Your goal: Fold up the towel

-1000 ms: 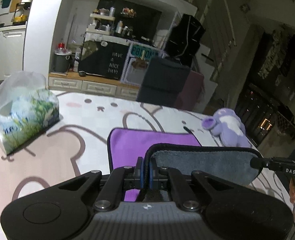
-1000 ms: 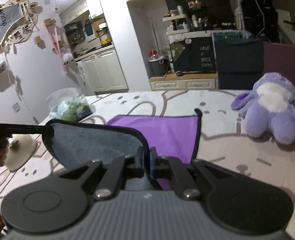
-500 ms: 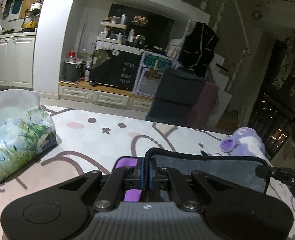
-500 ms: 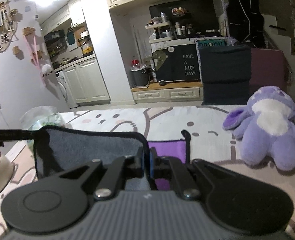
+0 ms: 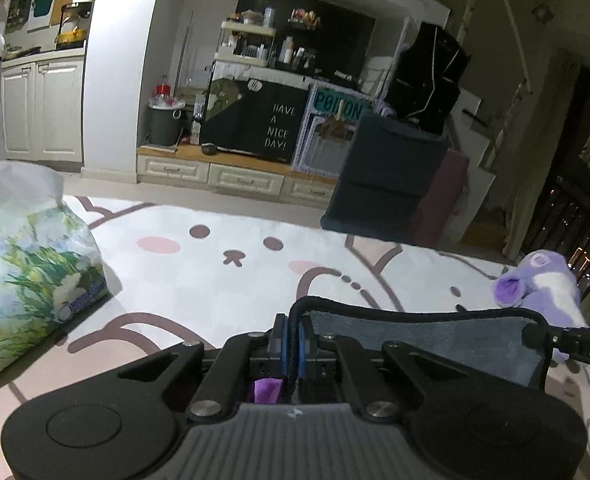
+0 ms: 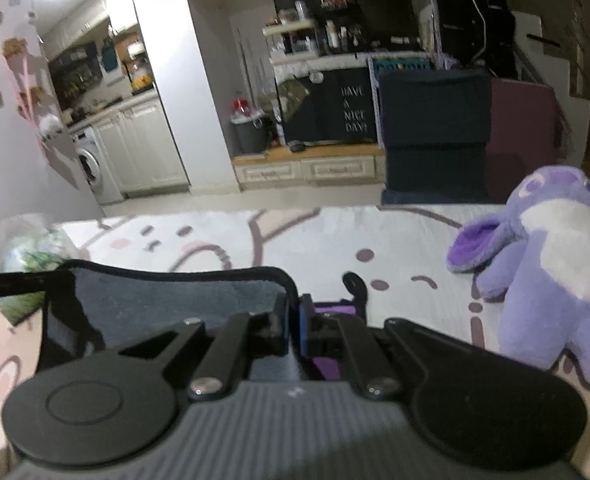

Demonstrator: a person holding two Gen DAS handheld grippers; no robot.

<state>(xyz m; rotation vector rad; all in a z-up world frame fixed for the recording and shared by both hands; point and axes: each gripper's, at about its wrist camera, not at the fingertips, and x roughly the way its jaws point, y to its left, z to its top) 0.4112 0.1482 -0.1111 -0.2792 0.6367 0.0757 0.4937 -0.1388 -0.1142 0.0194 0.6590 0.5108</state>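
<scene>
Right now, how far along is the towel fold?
Done: both corners are gripped. The left hand-held gripper and right hand-held gripper are each shut on the towel.
In hand: its black-trimmed edge hangs stretched between them above the table, grey side showing.
Left: laying that edge down over the purple part and letting go.

Towel (image 5: pixel 423 340): purple side almost wholly hidden behind each hand-held gripper body; only slivers show.
Tissue pack (image 5: pixel 27 280): cut off by the left edge in the left wrist view; blurred and partly behind the towel in the right wrist view.
Plush toy (image 6: pixel 547 272): cut by the right edge; in the left wrist view partly hidden behind the towel.
Shelf bottles (image 5: pixel 271 46): too small to identify.
Right wrist view: blurred overall.
</scene>
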